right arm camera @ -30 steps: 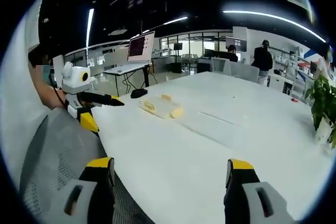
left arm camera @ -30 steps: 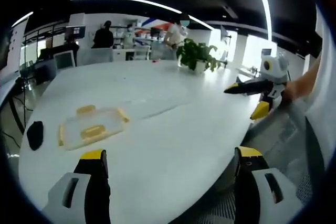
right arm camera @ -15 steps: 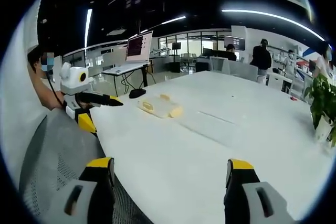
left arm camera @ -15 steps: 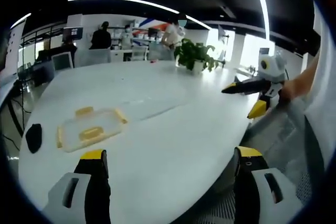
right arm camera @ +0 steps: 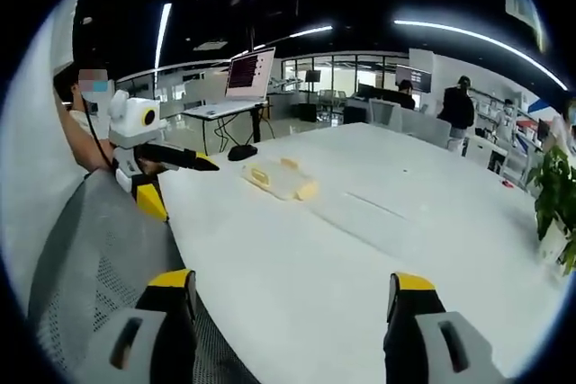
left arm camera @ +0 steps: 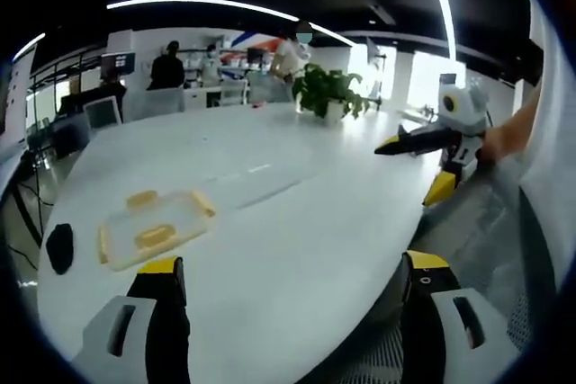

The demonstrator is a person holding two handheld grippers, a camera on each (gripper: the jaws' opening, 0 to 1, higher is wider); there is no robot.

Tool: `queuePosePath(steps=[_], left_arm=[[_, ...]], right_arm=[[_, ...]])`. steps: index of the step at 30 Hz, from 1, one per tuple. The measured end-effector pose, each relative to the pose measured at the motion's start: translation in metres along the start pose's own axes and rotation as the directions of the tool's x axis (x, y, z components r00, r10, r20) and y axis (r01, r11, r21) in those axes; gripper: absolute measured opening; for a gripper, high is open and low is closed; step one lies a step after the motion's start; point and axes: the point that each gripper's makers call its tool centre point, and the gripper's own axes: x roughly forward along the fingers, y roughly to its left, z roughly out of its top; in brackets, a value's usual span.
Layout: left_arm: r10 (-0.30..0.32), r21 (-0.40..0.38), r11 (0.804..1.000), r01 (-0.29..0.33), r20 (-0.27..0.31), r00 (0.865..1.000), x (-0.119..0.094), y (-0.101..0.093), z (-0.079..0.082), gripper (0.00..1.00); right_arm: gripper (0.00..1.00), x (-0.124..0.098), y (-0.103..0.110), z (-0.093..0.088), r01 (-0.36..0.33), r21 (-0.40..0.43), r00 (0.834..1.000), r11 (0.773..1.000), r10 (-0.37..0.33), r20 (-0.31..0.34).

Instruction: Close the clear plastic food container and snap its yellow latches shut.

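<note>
A clear plastic food container with yellow latches lies flat on the white table, left of centre in the left gripper view. In the right gripper view the container lies farther off, towards the table's far left edge. My left gripper is open, held over the near table edge, short of the container. My right gripper is also open over the table edge. The left gripper comes into the right gripper view from the left; the right gripper shows at the right of the left gripper view. Neither touches the container.
A black mouse lies left of the container. A potted plant stands at the table's far side, seen too as the plant. A laptop sits on a desk behind. People stand far back. A grey mesh chair is below.
Both views have shifted slightly with the hands; the container sits a little lower in the left gripper view. Both grippers stay open and nothing has been touched.
</note>
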Motion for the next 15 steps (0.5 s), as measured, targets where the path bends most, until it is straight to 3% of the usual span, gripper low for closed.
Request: queuePosePath(steps=[5,10,15], left_arm=[[0.005,0.025,1.0,-0.005,0.002,1.0,-0.0011,0.0009,0.0034,0.99],[-0.012,0.06,0.998,0.014,-0.034,0.999,0.0007,-0.0024,-0.0003,0.97],[-0.013,0.073,0.997,0.015,-0.024,1.0,0.0001,0.0026,0.0065,0.97]], right_arm=[[0.87,0.0007,0.0013,0.0006,-0.014,-0.003,1.0,1.0,0.014,-0.005],[0.86,0.0014,0.0042,0.0008,-0.034,-0.002,0.999,0.999,0.034,-0.02],[0.87,0.0037,0.0044,0.0019,-0.034,-0.017,0.999,0.999,0.034,-0.029]])
